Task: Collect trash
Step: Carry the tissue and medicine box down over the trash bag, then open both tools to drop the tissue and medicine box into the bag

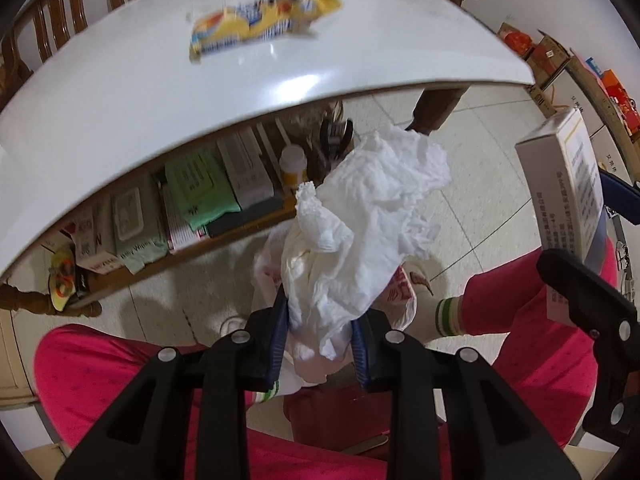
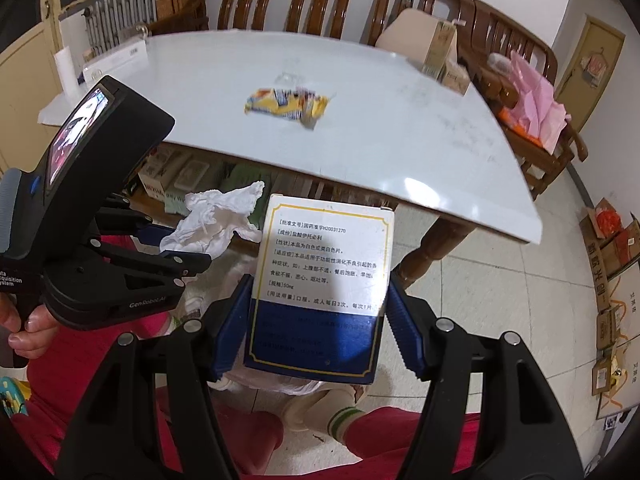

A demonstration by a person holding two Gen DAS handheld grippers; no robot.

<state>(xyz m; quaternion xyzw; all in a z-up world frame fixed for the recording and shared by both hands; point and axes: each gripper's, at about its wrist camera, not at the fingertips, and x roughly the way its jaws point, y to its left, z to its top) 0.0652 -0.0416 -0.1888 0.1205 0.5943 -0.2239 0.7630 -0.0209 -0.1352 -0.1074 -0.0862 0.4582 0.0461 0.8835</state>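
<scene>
My left gripper (image 1: 320, 340) is shut on a crumpled white tissue (image 1: 360, 232), held off the table's near edge above the floor; the tissue also shows in the right wrist view (image 2: 216, 224). My right gripper (image 2: 316, 320) is shut on a white and blue medicine box (image 2: 320, 276), also below the table edge; the box shows at the right in the left wrist view (image 1: 568, 184). A yellow snack wrapper (image 1: 264, 20) lies on the white table (image 1: 160, 92), also seen in the right wrist view (image 2: 286, 106). A white plastic bag (image 2: 276, 380) hangs below both grippers.
A shelf under the table (image 1: 192, 208) holds packets and boxes. Wooden benches (image 2: 320, 0) stand behind the table, with boxes (image 2: 436, 52) on its far corner and a pink bag (image 2: 536, 108) on a bench. Cardboard cartons (image 2: 612, 264) line the right wall. The person's red-trousered legs (image 1: 120, 380) are below.
</scene>
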